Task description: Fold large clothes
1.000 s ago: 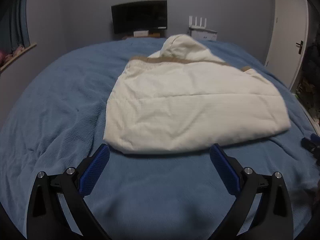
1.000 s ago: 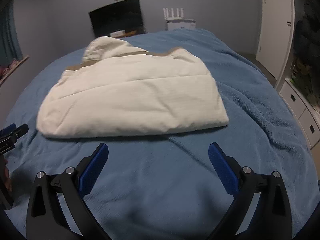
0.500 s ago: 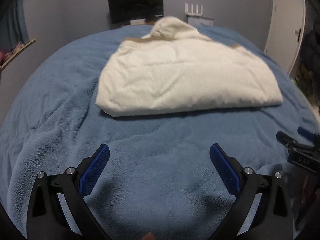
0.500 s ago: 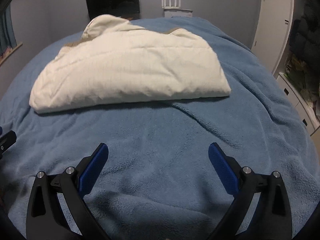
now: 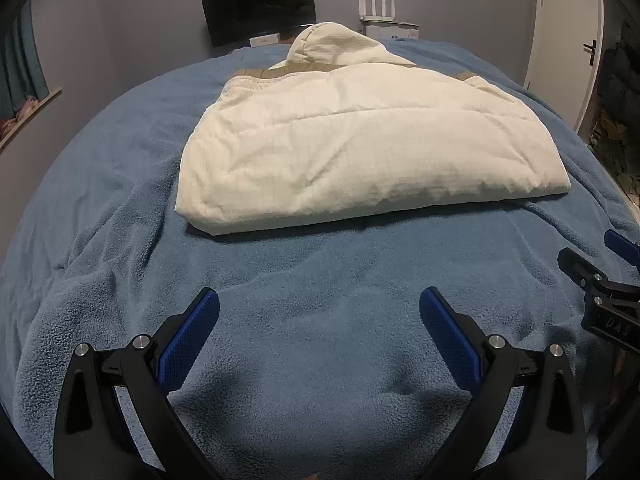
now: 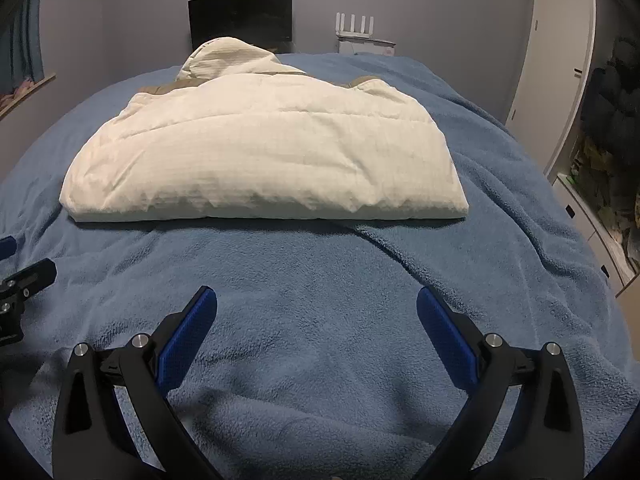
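A cream hooded padded jacket lies folded on the blue fleece blanket, hood at the far end with a tan band below it. It also shows in the right wrist view. My left gripper is open and empty, low over the blanket, well short of the jacket's near fold. My right gripper is open and empty too, just as far back. The right gripper's tips show at the right edge of the left view.
A dark monitor and a white router stand against the far wall. A white door is at the right. White drawers stand beside the bed's right edge. A window sill is at the left.
Both grippers have pulled back from the jacket toward the near side of the bed and sit lower. The jacket stays folded in place.
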### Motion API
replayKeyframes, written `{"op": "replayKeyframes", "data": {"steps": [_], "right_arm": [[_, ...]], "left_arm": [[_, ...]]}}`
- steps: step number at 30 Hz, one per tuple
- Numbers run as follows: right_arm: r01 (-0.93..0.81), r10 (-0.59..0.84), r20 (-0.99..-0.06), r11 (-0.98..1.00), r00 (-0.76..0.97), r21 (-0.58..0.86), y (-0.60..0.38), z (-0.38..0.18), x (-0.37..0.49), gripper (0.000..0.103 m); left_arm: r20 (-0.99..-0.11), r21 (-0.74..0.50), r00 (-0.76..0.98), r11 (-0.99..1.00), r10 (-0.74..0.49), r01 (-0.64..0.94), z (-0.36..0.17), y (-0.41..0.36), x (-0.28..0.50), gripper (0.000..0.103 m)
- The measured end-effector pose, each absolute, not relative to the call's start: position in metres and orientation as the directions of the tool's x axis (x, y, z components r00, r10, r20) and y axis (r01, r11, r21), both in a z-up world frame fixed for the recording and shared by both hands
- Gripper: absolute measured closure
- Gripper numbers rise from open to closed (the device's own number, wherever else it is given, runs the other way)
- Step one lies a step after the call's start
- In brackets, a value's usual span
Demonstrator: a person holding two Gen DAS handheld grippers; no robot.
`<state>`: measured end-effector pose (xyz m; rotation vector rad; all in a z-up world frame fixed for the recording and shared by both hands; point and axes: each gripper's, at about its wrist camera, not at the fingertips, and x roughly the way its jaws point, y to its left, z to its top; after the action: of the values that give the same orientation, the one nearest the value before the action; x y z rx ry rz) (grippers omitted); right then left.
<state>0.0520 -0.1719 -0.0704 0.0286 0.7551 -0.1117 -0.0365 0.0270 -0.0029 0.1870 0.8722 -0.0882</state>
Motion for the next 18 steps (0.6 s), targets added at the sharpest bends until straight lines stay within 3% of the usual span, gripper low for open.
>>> {"op": "replayKeyframes", "data": {"steps": [18], "right_arm": [[0.112, -0.094, -0.690, 0.994, 0.717, -0.020, -0.1710, -0.0718, 0.0537, 0.008]], "left_arm": [[-0.777, 0.117, 0.630, 0.982, -0.003, 0.149, -0.0043, 0.0280, -0.0342, 0.007]]}}
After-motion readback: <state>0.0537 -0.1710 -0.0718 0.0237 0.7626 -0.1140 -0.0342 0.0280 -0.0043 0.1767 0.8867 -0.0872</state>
